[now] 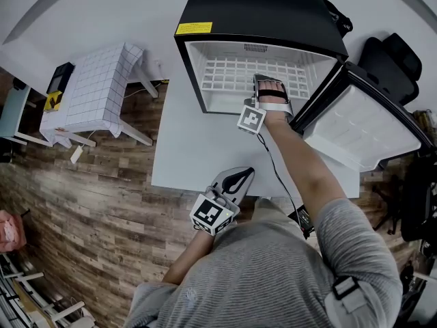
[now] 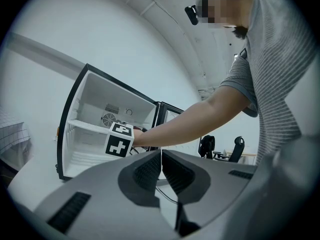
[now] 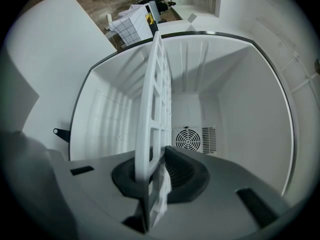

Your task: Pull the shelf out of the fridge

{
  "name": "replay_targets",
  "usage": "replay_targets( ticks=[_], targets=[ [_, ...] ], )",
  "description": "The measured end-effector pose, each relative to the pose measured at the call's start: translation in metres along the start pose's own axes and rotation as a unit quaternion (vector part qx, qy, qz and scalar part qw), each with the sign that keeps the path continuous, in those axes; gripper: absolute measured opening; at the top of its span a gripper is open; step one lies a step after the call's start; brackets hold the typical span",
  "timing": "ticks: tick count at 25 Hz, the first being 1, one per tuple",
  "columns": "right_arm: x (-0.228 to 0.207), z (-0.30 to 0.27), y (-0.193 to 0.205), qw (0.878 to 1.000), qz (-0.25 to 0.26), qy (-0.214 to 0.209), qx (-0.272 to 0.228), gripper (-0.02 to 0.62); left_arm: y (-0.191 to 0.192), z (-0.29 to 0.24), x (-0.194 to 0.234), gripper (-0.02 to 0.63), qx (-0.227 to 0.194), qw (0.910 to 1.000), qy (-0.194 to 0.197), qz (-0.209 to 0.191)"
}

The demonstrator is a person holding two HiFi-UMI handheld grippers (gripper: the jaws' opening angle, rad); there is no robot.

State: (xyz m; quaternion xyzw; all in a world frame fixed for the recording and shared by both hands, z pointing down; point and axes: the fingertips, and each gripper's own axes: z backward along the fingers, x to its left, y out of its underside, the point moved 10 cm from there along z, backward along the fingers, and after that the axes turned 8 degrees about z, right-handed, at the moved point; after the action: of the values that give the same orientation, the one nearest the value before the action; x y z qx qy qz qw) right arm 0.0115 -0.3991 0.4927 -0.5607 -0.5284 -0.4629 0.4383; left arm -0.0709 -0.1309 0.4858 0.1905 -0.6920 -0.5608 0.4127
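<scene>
Head view: right arm outstretched, right claw clamping the shelf; left claw closed.

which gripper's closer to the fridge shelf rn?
Right. The right gripper reaches into the fridge, its jaws clamped on the front edge of the shelf. The left gripper is shut and empty, held back outside the fridge, well short of the shelf.

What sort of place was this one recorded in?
Probably an office or lab workspace rather than a home kitchen. The open mini fridge sits on a plain white table, a black office chair stands beside it, and the floor is wood-look planks.
</scene>
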Motion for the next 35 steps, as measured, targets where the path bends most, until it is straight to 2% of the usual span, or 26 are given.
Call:
replay_targets(
  ticks=[35],
  targets=[
    [0.008,0.043,-0.007,1.000,0.000,-0.001,0.002,0.046,0.011,0.028,-0.031,0.012,0.005,0.9998,0.018,-0.012]
  ],
)
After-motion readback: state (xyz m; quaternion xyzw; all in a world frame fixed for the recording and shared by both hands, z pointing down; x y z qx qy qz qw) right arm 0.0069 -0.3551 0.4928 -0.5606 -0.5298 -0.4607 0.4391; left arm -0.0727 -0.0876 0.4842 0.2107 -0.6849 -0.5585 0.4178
